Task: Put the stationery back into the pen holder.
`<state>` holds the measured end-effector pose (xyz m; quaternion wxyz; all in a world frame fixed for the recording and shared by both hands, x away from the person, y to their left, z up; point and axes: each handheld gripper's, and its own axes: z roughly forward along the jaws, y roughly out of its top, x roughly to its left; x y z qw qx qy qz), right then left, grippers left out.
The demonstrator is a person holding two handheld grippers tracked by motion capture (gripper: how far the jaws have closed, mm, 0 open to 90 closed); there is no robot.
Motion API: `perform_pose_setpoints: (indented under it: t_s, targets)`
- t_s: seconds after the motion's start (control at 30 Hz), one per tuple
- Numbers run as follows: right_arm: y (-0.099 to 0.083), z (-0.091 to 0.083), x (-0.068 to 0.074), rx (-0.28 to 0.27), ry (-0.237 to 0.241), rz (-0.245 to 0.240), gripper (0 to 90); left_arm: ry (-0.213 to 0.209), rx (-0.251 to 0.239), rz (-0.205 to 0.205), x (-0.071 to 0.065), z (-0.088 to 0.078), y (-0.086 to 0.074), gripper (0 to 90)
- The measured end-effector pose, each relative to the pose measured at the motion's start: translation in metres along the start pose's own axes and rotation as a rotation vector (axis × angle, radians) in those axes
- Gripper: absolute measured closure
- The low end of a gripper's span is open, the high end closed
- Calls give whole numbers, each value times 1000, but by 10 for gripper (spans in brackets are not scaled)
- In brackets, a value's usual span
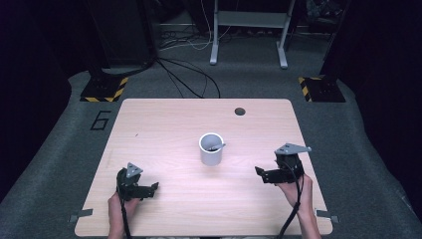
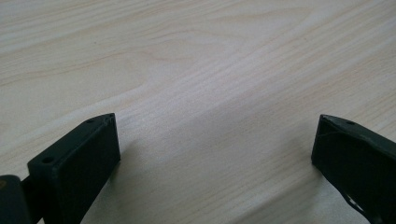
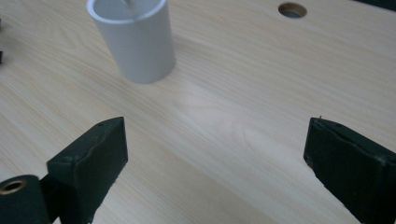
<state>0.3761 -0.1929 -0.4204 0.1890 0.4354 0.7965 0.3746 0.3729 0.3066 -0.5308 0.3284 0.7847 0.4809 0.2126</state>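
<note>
Both grippers' jaws are held wide, nothing between. The cup (image 3: 133, 39) is seen beyond the right gripper (image 3: 215, 154), toward its left jaw; bare table (image 2: 210, 70) is seen ahead of the left gripper (image 2: 215, 149).

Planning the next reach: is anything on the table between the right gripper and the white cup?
Nothing visible. Bare wood lies between the open right gripper and the white cup; the table hole sits off to the side.

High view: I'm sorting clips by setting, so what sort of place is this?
Probably a lab or recording studio: a wooden table on grey carpet, hazard-striped stand bases, loose cables on the floor.
</note>
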Motion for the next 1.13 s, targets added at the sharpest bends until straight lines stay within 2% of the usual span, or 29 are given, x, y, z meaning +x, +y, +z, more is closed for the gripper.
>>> perform_pose_setpoints:
  t_s: [0.27, 0.47, 0.53, 0.57, 0.7, 0.8, 0.83, 0.97, 1.03, 1.13]
  targets:
    - [-49, 7, -16, 34, -56, 81, 51, 0, 0, 0, 0, 0, 0, 10]
    - [-81, 17, -27, 37, -80, 157, 47, 1, 0, 0, 0, 0, 0, 10]
    - [-90, 20, -30, 54, -98, 167, 43, 0, 0, 0, 0, 0, 0, 10]
    - [-94, 21, -32, 59, -108, 157, 40, 0, 0, -1, 0, 0, 0, 10]
    - [-105, 24, -35, 53, -124, 168, 37, 0, 0, 0, 0, 0, 0, 10]
    - [-112, 28, -38, 69, -141, 173, 25, 1, 0, 0, 0, 0, 0, 10]
    - [-114, 29, -40, 59, -142, 153, 23, 1, 0, 0, 0, 0, 0, 10]
    - [-116, 31, -36, 50, -185, 142, 17, 1, 0, -1, 0, 0, 0, 9]
    - [-115, 31, -35, 57, -185, 135, 9, 4, -11, -14, -1, 1, 0, 10]
    - [-115, 32, -36, 67, -186, 135, 0, 3, -9, -12, -1, 1, 0, 10]
